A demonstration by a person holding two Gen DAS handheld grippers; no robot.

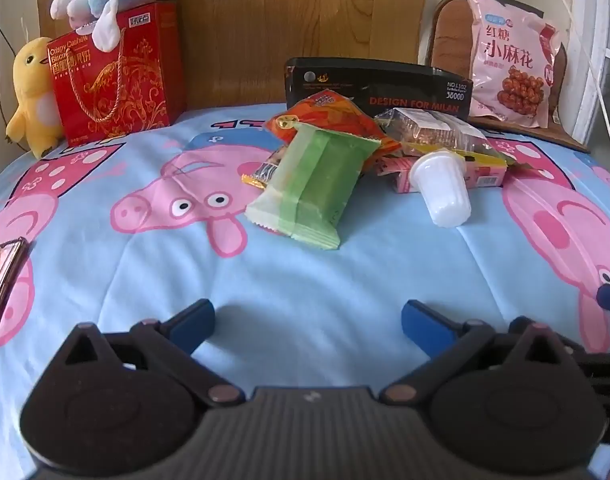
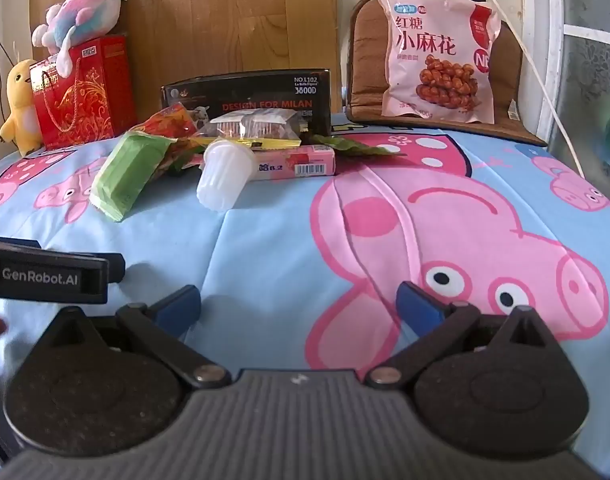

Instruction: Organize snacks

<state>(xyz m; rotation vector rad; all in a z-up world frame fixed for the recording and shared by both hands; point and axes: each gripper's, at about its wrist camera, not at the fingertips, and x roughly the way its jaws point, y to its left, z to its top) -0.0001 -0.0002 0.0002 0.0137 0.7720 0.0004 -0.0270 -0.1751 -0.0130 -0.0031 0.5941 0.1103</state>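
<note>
Quilted cartoon bedspread [image 1: 305, 280] | crinkly green packet [image 1: 309, 184], ribbed white cup [image 1: 441, 188] | left gripper [image 1: 308, 320], right gripper [image 2: 299, 306]: jaws wide, empty

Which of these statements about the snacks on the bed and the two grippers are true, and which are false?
1. The left gripper holds the green packet. False: its fingers stand open, with nothing between them.
2. The white jelly cup lies on its side. True.
3. The big pink snack bag lies flat on the blue quilt. False: it leans upright on the brown cushion.
4. The right gripper is open. True.
5. A black box stands behind the snack pile. True.
</note>
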